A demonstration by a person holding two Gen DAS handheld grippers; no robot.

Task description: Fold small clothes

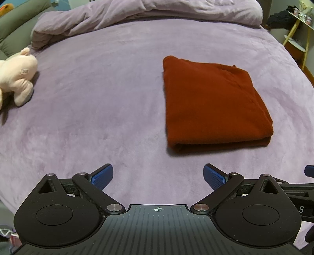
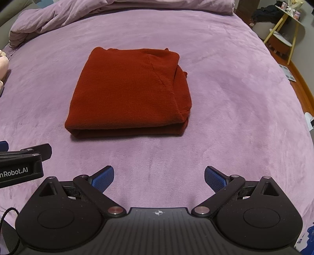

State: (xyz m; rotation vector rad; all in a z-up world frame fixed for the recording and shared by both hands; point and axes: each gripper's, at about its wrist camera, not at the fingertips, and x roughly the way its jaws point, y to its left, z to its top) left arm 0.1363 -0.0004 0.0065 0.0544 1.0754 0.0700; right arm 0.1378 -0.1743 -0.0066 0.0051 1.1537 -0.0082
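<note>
A dark red knit garment [image 1: 214, 104] lies folded into a neat thick rectangle on the purple bed cover [image 1: 98, 98]. It also shows in the right wrist view [image 2: 129, 94], ahead and slightly left. My left gripper [image 1: 158, 176] is open and empty, above the cover, nearer than the garment and to its left. My right gripper [image 2: 159, 177] is open and empty, nearer than the garment's front edge. Both are apart from the cloth. The left gripper's body [image 2: 21, 162] shows at the left edge of the right wrist view.
A pink plush toy [image 1: 15, 76] lies at the left of the bed. A rumpled purple duvet [image 1: 137, 13] is bunched along the far side. A yellow-legged shelf [image 2: 284, 33] stands beyond the bed's right edge, on a wooden floor.
</note>
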